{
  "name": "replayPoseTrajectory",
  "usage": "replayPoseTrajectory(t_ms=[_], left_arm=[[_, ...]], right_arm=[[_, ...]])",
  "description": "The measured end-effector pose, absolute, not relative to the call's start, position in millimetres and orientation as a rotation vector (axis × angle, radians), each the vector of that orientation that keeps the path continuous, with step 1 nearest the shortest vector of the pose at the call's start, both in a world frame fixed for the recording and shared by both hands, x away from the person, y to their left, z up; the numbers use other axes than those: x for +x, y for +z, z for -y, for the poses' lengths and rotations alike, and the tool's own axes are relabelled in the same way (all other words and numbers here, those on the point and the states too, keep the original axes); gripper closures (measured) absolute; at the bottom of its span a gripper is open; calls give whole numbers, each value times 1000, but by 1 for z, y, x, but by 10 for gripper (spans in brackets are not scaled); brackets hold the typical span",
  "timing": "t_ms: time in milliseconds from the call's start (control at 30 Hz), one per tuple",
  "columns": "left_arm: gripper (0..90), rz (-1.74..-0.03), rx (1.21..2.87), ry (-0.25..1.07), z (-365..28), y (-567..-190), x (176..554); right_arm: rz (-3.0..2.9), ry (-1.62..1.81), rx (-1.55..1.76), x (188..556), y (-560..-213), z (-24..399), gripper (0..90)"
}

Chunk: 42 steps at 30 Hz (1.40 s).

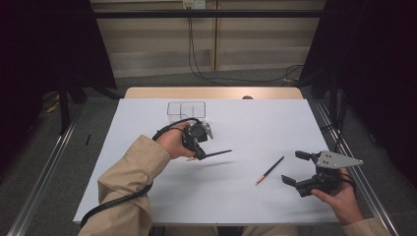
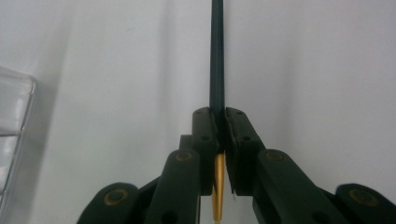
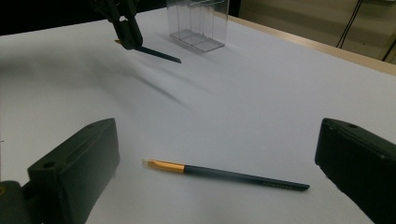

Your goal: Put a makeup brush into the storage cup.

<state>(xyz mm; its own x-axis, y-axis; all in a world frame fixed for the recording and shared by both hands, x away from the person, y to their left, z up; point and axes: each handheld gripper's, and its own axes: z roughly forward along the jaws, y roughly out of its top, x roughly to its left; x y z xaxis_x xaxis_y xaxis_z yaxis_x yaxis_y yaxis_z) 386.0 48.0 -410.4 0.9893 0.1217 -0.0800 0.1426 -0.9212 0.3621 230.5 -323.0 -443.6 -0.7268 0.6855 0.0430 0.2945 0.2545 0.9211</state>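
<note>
My left gripper (image 1: 200, 156) is shut on a dark pencil (image 1: 217, 153) with a gold ferrule and holds it above the white table sheet, left of centre. In the left gripper view the jaws (image 2: 221, 115) clamp the pencil (image 2: 217, 56) near its gold end, and the shaft points straight ahead. A second, similar pencil (image 1: 270, 170) lies flat on the sheet at the right. My right gripper (image 1: 291, 167) stands open just right of it. In the right gripper view this pencil (image 3: 233, 175) lies crosswise between the wide jaws (image 3: 218, 135) without touching them. The left gripper (image 3: 127, 32) shows farther off.
A clear plastic box (image 1: 186, 109) with compartments stands at the back of the sheet, behind my left hand; it also shows as the clear box (image 2: 14, 107) and the clear box (image 3: 198, 21). The table's wooden edge (image 1: 211, 92) runs behind it. Cables trail on the floor beyond.
</note>
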Motion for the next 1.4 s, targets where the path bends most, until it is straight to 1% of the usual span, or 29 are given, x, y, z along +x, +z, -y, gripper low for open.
replayPoseTrajectory(t_ms=[133,300,733,1233,1400], left_arm=[[834,-183,2751,-86,-43,-410,382],[834,-135,2759,-93,-35,-408,378],[834,-78,2758,-109,-18,-404,368],[834,7,2761,-125,0,-400,357],[834,23,2765,-125,4,-398,354]], right_arm=[[-2205,1448,879,231,-442,319,0],[-2242,1426,885,233,-441,313,0],[-2380,1393,969,247,-443,301,5],[-2527,1272,917,260,-430,286,15],[-2588,1220,888,265,-425,280,54]])
